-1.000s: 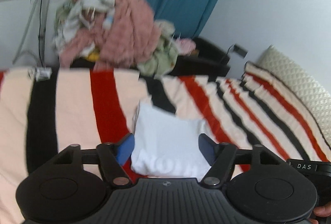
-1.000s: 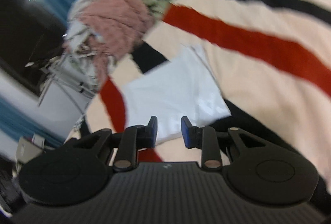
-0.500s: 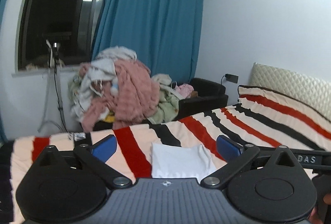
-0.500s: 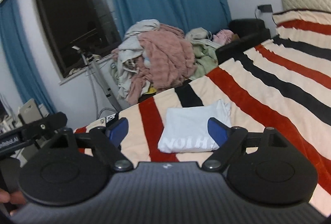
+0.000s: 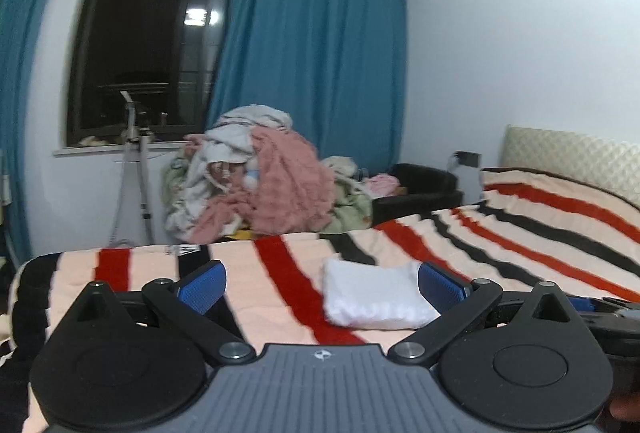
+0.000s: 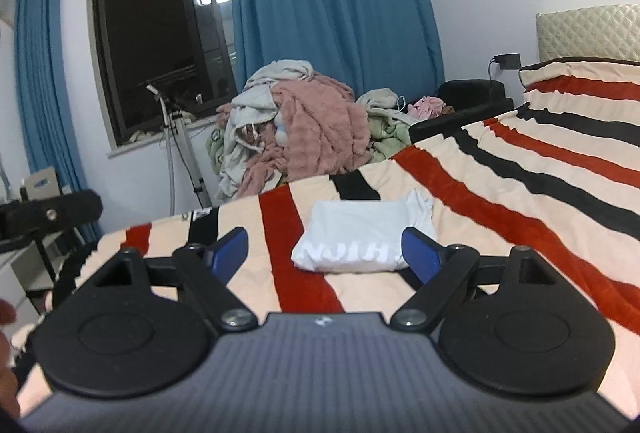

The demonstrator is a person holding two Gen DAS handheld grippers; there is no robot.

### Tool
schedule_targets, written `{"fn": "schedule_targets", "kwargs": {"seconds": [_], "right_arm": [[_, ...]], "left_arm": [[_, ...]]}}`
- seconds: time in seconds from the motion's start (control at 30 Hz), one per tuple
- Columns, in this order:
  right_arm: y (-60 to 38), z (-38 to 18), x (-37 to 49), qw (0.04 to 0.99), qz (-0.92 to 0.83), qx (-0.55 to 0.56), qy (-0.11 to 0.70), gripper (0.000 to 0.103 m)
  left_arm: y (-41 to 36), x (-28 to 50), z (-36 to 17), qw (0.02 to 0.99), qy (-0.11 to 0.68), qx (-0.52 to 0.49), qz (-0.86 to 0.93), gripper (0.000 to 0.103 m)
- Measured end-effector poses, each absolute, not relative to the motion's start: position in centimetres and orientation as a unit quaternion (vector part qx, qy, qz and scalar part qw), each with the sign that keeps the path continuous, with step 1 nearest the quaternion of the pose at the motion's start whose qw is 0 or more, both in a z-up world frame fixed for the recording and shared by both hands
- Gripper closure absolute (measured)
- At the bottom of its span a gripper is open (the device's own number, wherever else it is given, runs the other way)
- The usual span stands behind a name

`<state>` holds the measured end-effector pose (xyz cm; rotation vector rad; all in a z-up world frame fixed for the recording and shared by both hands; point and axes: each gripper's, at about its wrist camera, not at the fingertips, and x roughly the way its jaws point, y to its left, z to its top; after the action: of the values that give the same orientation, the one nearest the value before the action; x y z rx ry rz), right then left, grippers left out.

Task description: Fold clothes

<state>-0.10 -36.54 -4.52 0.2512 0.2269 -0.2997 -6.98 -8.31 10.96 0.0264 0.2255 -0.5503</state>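
Observation:
A folded white T-shirt (image 5: pixel 374 295) with grey lettering lies flat on the striped bedspread (image 5: pixel 280 273); it also shows in the right wrist view (image 6: pixel 362 235). My left gripper (image 5: pixel 320 289) is open and empty, held back from the shirt, which sits toward its right finger. My right gripper (image 6: pixel 326 251) is open and empty, held back from the shirt, which shows between its blue fingertips (image 6: pixel 416 249). Neither gripper touches the shirt.
A heap of unfolded pink, white and green clothes (image 5: pixel 260 181) sits beyond the bed's far edge; it also shows in the right wrist view (image 6: pixel 304 125). A white stand (image 5: pixel 134 173) is under the dark window. A black armchair (image 5: pixel 420 189) stands by the headboard (image 5: pixel 572 157).
Both grippers have opened wide and pulled back and up from the folded shirt, which stays on the bed. The views now look level across the room.

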Motion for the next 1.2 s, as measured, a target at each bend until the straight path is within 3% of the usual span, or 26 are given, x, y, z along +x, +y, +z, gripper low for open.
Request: {"fn": "schedule_targets", "kwargs": {"seconds": [0.43, 1.2], "right_arm": [[-34.9, -7.1, 1.3, 0.972, -0.184, 0.089, 0.119, 0.018], [-34.4, -7.6, 1.3, 0.970, -0.195, 0.075, 0.123, 0.018]], "left_arm": [[-6.5, -5.0, 7.2, 0.958, 0.138, -0.013, -0.252, 0.000], [-7.7, -4.7, 5.8, 0.964, 0.151, 0.021, -0.217, 0.000]]}}
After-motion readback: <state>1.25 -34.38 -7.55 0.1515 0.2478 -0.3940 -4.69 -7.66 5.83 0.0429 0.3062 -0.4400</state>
